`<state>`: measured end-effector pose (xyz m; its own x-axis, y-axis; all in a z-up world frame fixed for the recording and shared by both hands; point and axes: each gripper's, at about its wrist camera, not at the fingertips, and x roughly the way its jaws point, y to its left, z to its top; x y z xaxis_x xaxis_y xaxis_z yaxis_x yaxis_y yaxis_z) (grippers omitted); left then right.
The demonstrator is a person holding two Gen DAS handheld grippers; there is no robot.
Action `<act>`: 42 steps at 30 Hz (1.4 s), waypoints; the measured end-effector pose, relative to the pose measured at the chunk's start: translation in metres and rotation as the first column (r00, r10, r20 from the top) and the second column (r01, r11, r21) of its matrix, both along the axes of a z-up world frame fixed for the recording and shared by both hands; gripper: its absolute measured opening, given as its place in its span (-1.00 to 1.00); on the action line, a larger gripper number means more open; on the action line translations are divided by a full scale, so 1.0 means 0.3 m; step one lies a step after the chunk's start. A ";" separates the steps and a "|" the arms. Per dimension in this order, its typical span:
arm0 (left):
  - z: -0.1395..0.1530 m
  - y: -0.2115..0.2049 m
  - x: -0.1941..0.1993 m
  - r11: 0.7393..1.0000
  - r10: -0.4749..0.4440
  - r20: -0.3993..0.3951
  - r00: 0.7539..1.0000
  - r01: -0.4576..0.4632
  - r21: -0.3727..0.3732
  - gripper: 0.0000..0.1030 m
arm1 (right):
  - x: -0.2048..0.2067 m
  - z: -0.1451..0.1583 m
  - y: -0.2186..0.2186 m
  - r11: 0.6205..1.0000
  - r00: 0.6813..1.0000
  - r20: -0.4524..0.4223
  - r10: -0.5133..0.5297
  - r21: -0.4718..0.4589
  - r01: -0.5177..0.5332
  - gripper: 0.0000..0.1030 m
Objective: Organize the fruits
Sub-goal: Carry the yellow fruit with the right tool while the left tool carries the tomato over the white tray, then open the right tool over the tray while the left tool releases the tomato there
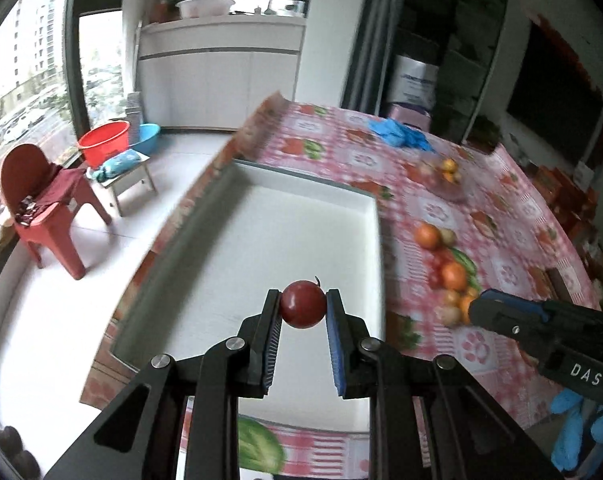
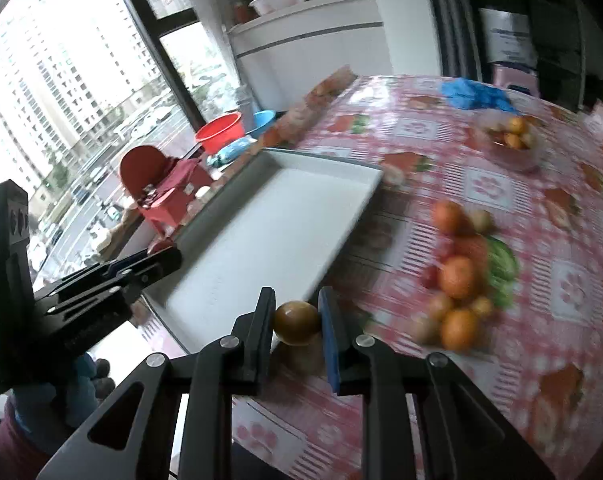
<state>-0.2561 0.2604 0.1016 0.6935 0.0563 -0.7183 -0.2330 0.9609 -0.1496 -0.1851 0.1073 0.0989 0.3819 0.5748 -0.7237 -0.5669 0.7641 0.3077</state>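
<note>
My left gripper (image 1: 304,307) is shut on a small dark red round fruit (image 1: 302,305) and holds it above the white tray (image 1: 221,216). My right gripper (image 2: 296,322) is shut on a brownish-yellow round fruit (image 2: 295,322), hovering just off the near right corner of the same white tray (image 2: 333,176). A loose pile of oranges and small yellowish fruits (image 1: 447,276) (image 2: 457,276) lies on the pink checked tablecloth to the tray's right. The right gripper's body (image 1: 541,332) shows at the right of the left wrist view; the left gripper's body (image 2: 113,280) shows at the left of the right wrist view.
A clear bowl with more fruit (image 2: 511,140) (image 1: 447,178) stands further back on the table, beside crumpled blue gloves (image 1: 401,132). Off the table's left edge stand a red chair (image 1: 45,200), a red basin (image 1: 105,142) and a small stool on the white floor.
</note>
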 end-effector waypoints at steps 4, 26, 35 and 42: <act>-0.011 0.053 0.026 0.999 0.017 -0.008 1.000 -0.017 0.027 -0.55 | 0.034 -0.009 0.092 0.999 0.999 -0.021 0.035 -0.005 -0.035 -0.53; -0.235 0.095 0.121 1.000 -0.001 -0.134 0.991 0.000 -0.009 -0.55 | 0.191 -0.167 0.239 0.997 0.980 -0.184 0.074 -0.020 -0.079 -0.10; -0.191 0.058 0.105 1.000 0.012 -0.076 0.997 -0.010 0.028 0.87 | 0.196 -0.067 0.151 1.000 0.996 -0.084 0.010 -0.006 -0.011 0.73; -0.163 0.023 0.130 0.999 -0.002 -0.087 0.996 0.004 0.032 0.87 | 0.242 -0.044 -0.052 0.991 0.991 -0.036 -0.132 -0.039 0.131 1.00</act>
<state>-0.2172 0.2673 0.0526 0.6288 0.0783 -0.7736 -0.2408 0.9656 -0.0979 -0.1125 0.0918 0.0857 0.4235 0.4946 -0.7589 -0.4491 0.8422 0.2983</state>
